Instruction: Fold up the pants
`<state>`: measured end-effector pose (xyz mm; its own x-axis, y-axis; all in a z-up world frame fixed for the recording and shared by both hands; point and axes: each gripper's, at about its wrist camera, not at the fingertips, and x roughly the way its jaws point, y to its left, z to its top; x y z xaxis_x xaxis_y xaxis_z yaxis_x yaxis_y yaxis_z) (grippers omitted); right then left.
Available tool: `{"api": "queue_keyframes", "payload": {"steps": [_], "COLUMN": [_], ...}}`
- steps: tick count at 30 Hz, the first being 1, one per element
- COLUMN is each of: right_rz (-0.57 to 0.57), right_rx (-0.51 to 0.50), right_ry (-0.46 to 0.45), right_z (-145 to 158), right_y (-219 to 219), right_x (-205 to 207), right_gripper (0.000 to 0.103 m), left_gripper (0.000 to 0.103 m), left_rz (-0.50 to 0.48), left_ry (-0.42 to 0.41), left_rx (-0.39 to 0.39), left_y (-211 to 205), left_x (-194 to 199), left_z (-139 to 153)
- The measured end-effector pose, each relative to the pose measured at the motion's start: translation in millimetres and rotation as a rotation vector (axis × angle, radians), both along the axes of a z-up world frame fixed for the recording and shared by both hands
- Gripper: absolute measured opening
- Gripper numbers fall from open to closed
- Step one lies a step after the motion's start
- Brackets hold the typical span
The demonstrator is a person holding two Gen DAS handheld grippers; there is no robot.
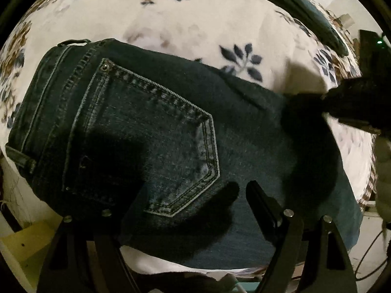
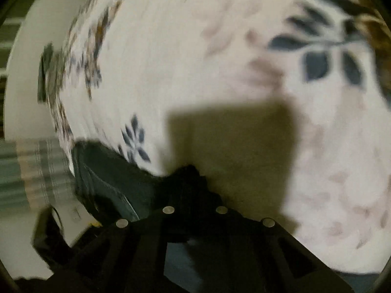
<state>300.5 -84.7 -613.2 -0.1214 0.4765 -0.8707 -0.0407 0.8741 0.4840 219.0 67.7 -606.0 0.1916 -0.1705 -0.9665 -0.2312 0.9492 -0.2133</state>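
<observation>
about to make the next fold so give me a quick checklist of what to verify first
1. Dark blue denim jeans lie flat on the floral bedspread: ok.
2. Right gripper shut on the jeans' fabric: ok.
3. Left gripper open above the jeans, holding nothing: ok.
4. Back pocket faces up, unwrinkled: ok.
5. Jeans clear of the other folded dark garment: ok.
6. Lower legs aligned: cannot tell, out of view.
</observation>
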Motion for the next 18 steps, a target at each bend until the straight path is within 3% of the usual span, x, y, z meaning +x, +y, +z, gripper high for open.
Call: {"api": "queue_keyframes", "payload": {"steps": [2, 8, 10, 11, 12, 15, 18], "right_rz": [-0.073, -0.125, -0.171, -0.203, -0.245, -0.405, -0.631], "right_rx": [0.024, 0.117, 0.176, 0.186, 0.197, 0.208, 0.137], "right_ry": [-0.040, 0.058, 0.022, -0.015, -0.053, -0.121, -0.138], "right_z": [10.0, -14.8, -3.9, 7.4, 20.7, 49.6, 65.7], "right_y": [-13.8, -28.0, -25.8, -39.8, -59.5, -121.4, -200.0], "right_x": [0.1, -6.0, -14.0, -22.4, -34.7, -85.6, -158.7], "right_gripper": [0.001, 0.006, 0.027, 0.059, 0.085, 0.089, 0.089], "left_gripper": [0.080, 0.080, 0.080, 0.080, 0.080, 0.080, 0.080], "left_rz": [-0.001, -0.046, -0.058, -0.076, -0.104, -0.171, -0.228], "left_ry": [-0.018, -0.011, -0.028, -0.040, -0.056, -0.073, -0.054], "left_rx": [-0.009, 0.052, 0.043, 0.042, 0.043, 0.017, -0.021], "left_y": [2.2, -5.3, -15.2, -22.7, -33.0, -68.1, -104.1], "left_x": [-2.7, -9.8, -11.8, -13.2, -15.0, -17.9, -20.4], "left_z": [0.6, 5.8, 17.4, 24.7, 33.0, 48.6, 46.5]}}
